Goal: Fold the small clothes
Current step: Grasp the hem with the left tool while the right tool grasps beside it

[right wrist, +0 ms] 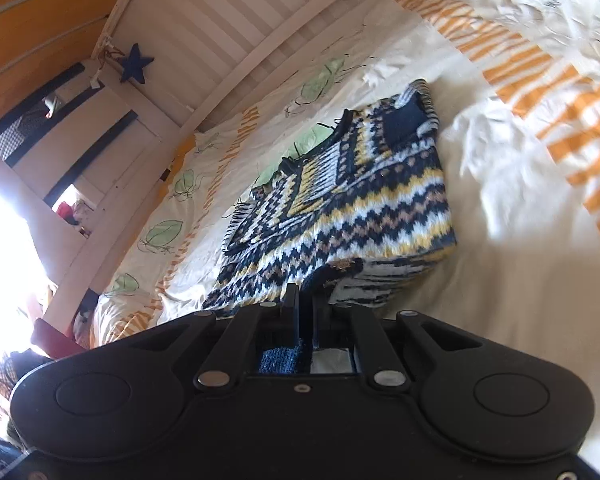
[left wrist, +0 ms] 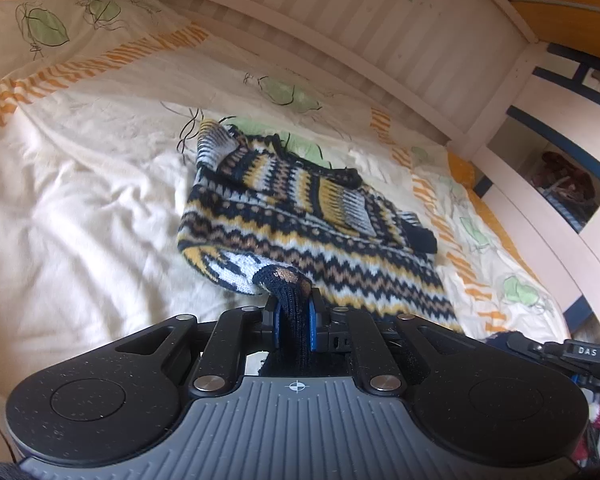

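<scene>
Already the sleeves are seen folded in over the patterned sweater [left wrist: 300,216] lying on the bed [left wrist: 80,200], and its near hem is pinched by the left tool [left wrist: 294,322] and right tool [right wrist: 306,312], so the bottom-to-top fold is judged outstanding.

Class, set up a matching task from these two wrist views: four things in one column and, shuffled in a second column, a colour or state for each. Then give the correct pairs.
Column one:
1. sweater
2. left gripper
3. star
4. bed cover

Column two:
A. dark blue, hanging on the white bed frame
B. cream, with orange stripes and green leaves
C. shut on the hem
D. zigzag knit, sleeves folded in

Pairs: 1-D, 2-C, 3-A, 4-B
</scene>
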`<state>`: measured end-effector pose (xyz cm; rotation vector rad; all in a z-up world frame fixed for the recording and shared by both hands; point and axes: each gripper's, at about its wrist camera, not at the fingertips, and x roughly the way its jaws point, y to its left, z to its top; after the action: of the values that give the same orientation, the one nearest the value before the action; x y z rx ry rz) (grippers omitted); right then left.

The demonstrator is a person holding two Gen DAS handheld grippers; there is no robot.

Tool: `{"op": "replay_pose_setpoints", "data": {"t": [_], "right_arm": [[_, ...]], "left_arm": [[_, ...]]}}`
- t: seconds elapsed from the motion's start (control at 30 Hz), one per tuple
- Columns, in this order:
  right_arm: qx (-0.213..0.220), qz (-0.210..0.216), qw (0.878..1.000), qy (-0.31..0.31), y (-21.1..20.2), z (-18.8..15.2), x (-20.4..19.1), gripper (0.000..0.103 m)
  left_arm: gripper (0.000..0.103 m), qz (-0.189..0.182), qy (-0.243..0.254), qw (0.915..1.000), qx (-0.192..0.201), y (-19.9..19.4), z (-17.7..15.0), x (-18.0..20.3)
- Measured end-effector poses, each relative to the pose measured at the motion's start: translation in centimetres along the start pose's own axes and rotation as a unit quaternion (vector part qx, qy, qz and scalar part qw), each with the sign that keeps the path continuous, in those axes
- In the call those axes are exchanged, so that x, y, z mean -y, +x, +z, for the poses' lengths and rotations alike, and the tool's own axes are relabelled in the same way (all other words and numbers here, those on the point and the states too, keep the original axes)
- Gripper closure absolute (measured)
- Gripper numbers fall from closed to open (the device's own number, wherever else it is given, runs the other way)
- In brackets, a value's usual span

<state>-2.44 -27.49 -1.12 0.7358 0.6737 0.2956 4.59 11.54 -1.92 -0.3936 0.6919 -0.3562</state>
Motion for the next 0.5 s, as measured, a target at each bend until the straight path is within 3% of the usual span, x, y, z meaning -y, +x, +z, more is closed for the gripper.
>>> {"op": "replay_pose_setpoints", "data": {"t": [0.3, 0.5], "right_arm": [[-0.013, 0.008, 0.999, 0.047, -0.5, -1.3, 1.6, 0.089], [0.009, 0.024, 0.998, 0.055, -0.5, -0.2, 1.5, 0.089]], "left_arm": [[0.091, 0.001, -0.010, 0.9997, -0.023, -0.3, -1.7, -0.9], [0.091, 0.001, -0.011, 0.9997, -0.021, -0.5, -1.0, -0.8]]}}
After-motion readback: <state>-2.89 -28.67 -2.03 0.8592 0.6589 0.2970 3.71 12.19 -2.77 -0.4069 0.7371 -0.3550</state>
